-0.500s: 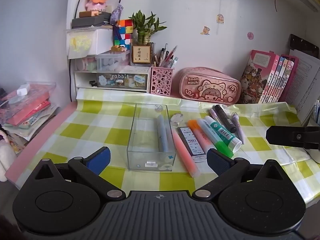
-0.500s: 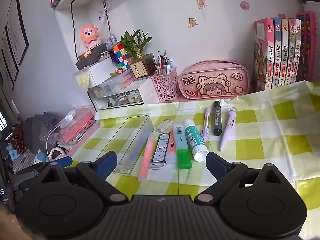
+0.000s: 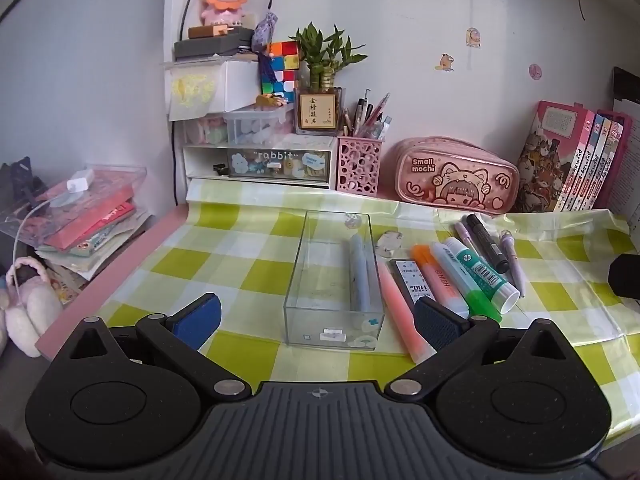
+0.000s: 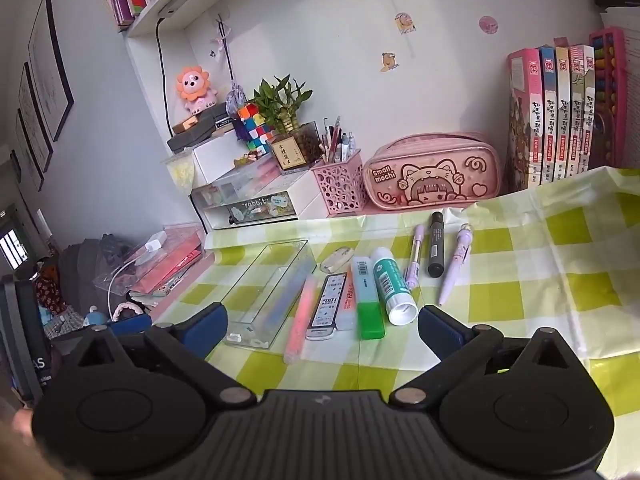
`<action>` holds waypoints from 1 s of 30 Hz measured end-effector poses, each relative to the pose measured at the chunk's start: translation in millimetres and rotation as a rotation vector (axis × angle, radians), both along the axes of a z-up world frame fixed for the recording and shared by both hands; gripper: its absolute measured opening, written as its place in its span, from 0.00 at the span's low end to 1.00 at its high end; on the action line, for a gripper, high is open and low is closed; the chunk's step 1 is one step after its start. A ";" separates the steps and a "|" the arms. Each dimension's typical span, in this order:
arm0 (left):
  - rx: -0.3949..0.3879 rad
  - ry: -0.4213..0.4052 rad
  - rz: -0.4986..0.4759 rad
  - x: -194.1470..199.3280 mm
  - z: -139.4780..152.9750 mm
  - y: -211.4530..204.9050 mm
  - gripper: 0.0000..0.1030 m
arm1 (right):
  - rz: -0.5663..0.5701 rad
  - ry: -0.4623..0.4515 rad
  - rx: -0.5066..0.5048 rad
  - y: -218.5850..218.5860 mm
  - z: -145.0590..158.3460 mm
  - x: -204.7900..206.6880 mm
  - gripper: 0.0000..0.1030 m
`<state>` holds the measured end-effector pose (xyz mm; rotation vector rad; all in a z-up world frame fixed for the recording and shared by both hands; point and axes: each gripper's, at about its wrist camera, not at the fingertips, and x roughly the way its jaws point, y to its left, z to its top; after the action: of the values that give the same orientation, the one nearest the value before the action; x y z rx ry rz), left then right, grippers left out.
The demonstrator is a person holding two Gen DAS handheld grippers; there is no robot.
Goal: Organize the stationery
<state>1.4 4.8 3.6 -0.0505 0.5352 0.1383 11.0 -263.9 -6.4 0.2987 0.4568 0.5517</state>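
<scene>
A clear plastic box (image 3: 304, 280) (image 4: 256, 280) stands on the green checked tablecloth (image 3: 248, 248) with a pale blue pen (image 3: 360, 272) inside. To its right lie a pink highlighter (image 3: 400, 312) (image 4: 300, 312), a lead refill case (image 3: 412, 280) (image 4: 326, 304), an orange and a green highlighter (image 4: 366, 300), a glue stick (image 3: 484, 276) (image 4: 392, 284), a black marker (image 3: 488, 248) (image 4: 435, 248) and two purple pens (image 4: 454, 264). My left gripper (image 3: 318, 320) is open and empty, in front of the box. My right gripper (image 4: 322, 326) is open and empty, in front of the row.
Along the back wall stand a pink pen holder (image 3: 358, 166), a pink pencil case (image 3: 456, 178), white drawers (image 3: 256, 164) and books (image 3: 572, 160). A stack of books and a clear case (image 3: 80, 216) lies left of the table edge.
Both views have shifted only slightly; the right gripper is a little higher and further back. The objects have not moved.
</scene>
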 end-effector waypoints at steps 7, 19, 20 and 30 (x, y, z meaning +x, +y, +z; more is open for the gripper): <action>0.029 -0.017 0.008 -3.6 -0.2 -6.4 0.95 | 0.013 0.008 -0.013 13.7 -1.8 1.4 0.83; 0.026 -0.027 0.003 -3.4 -3.4 -14.8 0.95 | 0.012 -0.001 -0.047 17.5 -5.1 4.9 0.84; 0.028 -0.027 0.001 -3.4 -3.9 -15.2 0.95 | 0.011 -0.005 -0.052 18.6 -5.2 4.2 0.84; 0.016 -0.032 -0.002 -4.7 -4.7 -14.7 0.95 | 0.014 0.001 -0.059 23.8 -6.7 5.4 0.84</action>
<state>-3.3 -9.9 -1.1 -0.0364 0.5025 0.1392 16.4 -240.2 -13.0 0.2391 0.4755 0.5503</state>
